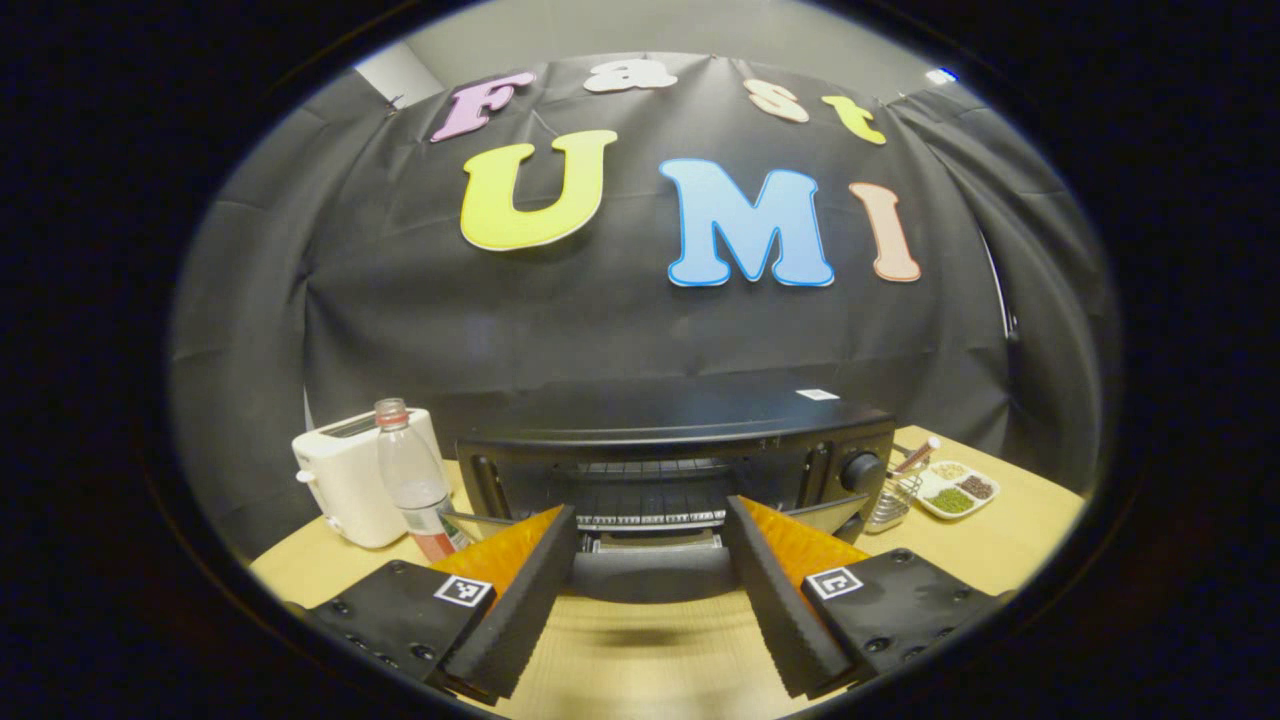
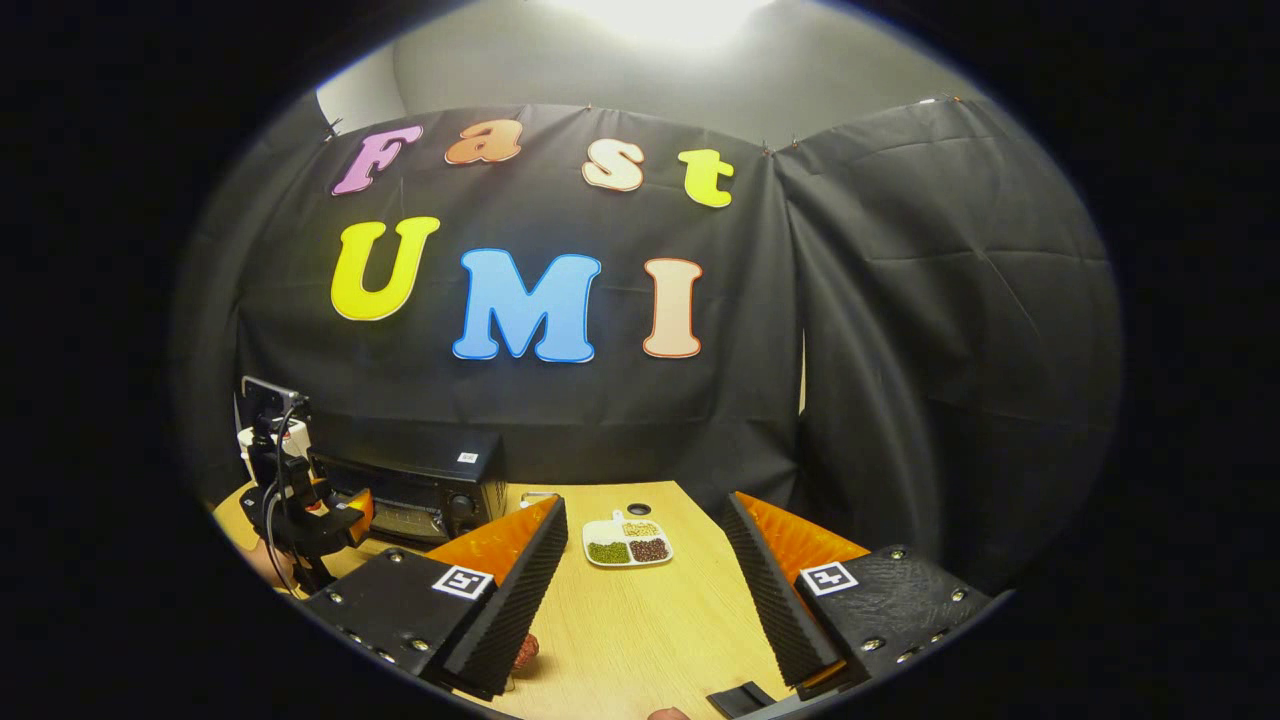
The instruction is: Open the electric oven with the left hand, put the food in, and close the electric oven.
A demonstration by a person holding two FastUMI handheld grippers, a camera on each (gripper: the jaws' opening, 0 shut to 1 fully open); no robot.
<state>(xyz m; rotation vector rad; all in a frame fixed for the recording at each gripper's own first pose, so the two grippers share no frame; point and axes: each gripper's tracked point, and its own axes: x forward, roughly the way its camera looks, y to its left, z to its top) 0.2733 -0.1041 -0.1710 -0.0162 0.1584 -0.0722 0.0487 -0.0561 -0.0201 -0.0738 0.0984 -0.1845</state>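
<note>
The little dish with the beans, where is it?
In the right gripper view, the divided dish sits on the wooden table, right of the black oven, ahead between the open right claw.

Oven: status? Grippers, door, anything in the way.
Left gripper open, facing the electric oven, door down, rack bare. Right gripper open, holding nothing, over the table. Sectioned dish ahead of it; nothing blocking the oven mouth.

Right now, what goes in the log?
left gripper: open, facing oven | oven: door down | right gripper: open, empty | dish: on table
</note>
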